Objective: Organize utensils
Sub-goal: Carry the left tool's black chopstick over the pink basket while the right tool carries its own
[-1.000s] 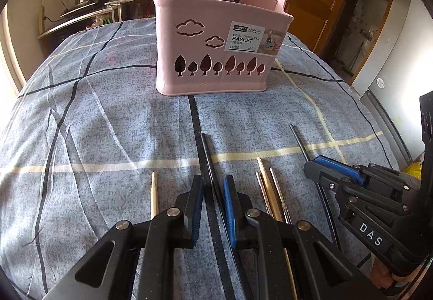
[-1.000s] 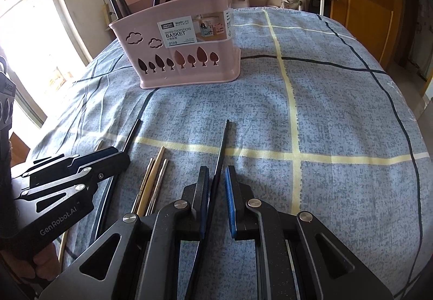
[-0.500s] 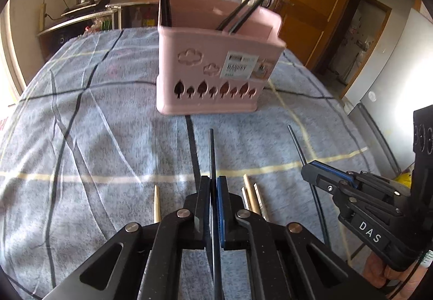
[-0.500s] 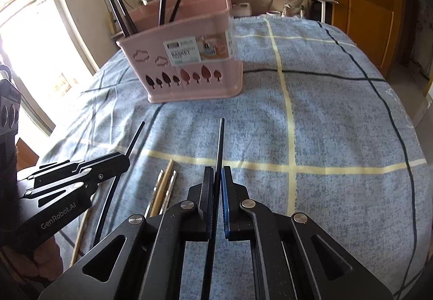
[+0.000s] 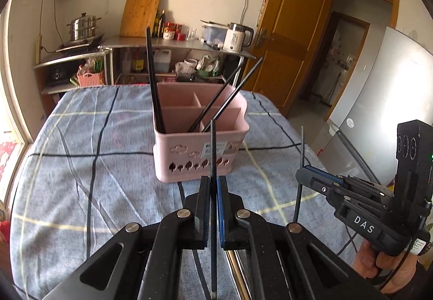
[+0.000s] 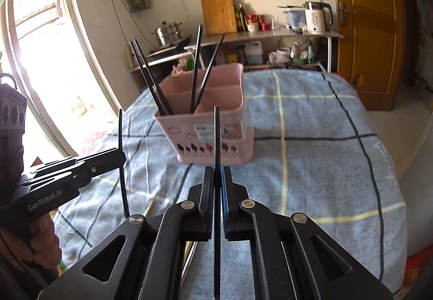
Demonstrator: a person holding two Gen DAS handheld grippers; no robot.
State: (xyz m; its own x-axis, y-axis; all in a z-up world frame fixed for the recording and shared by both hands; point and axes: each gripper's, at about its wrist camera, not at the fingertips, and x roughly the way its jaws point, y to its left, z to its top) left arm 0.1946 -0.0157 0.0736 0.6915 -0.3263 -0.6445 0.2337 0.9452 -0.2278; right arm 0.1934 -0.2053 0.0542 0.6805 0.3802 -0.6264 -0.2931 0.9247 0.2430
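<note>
On the blue checked cloth [image 5: 89, 164] stands a pink basket [image 5: 200, 143] with several compartments; black chopsticks lean in it, one pair [image 5: 153, 78] at its left end and another pair [image 5: 230, 91] slanting out to the right. Behind the table a steel shelf [image 6: 270, 36] carries a kettle [image 5: 239, 37], jars and bottles, a wooden board [image 5: 140, 14] leans on the wall, and a steamer pot [image 5: 82, 26] sits to the left. A wooden door [image 6: 370, 24] is at the right.

The left gripper [image 5: 213, 189] is clamped on a single black chopstick [image 5: 213, 148], which points forward and up so its tip overlaps the basket's front wall in this view; nothing lies between it and the basket. Under the gripper, pale sticks [image 5: 234, 262] lie on the cloth, partly hidden.

The right gripper [image 6: 217, 181] likewise pinches a black chopstick [image 6: 217, 137], upright, its tip level with the basket's rim and short of it. From the left wrist camera this gripper [image 5: 305, 172] appears off to the right, well apart from the basket, its stick [image 5: 301, 164] standing clear of the cloth. From the right wrist camera the left gripper [image 6: 119, 156] shows at the left, holding its stick [image 6: 122, 154] upright.
</note>
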